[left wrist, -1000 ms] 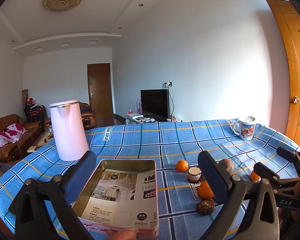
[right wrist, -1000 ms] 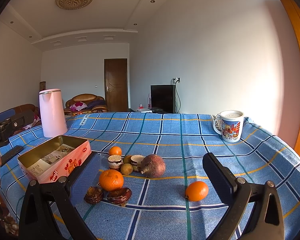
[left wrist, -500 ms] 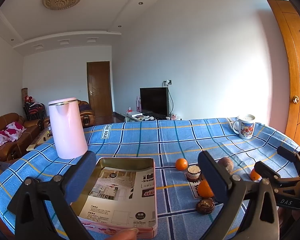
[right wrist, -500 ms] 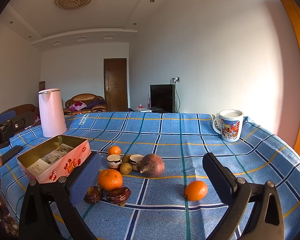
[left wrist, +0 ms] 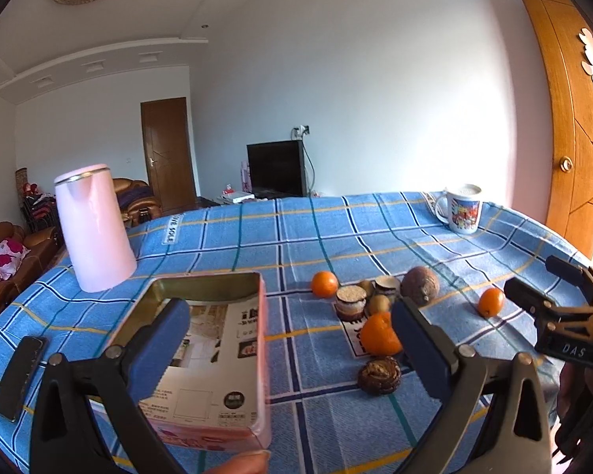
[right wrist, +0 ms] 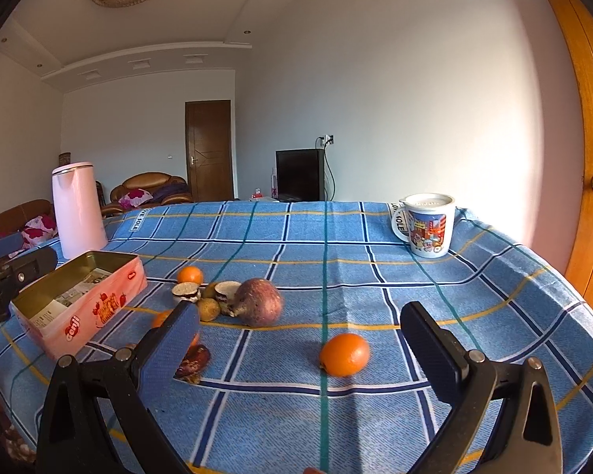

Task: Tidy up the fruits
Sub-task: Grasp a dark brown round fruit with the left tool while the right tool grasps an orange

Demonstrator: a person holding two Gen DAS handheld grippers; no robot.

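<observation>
An open pink tin box (left wrist: 213,359) lined with paper sits on the blue plaid tablecloth; it also shows in the right wrist view (right wrist: 79,304). Right of it lies a cluster of fruit: a small orange (left wrist: 324,283), a large orange (left wrist: 377,335), a brown-purple round fruit (left wrist: 420,285), kiwis, cut halves and a dark wrinkled fruit (left wrist: 379,370). A lone orange (right wrist: 344,354) lies apart, between my right gripper's fingers. My left gripper (left wrist: 288,339) is open and empty above the tin's near right edge. My right gripper (right wrist: 300,339) is open and empty, low over the cloth.
A pink kettle (left wrist: 93,229) stands at the back left. A printed mug (right wrist: 429,224) stands at the back right. A dark phone (left wrist: 19,375) lies near the left table edge. A wooden door (left wrist: 569,130) is at the right. A fingertip (left wrist: 237,464) touches the tin's near edge.
Both grippers have tilted down and moved forward toward the table. The left one now looks down on the tin and fruit. The lone orange now lies between the right fingers. Nothing was gripped.
</observation>
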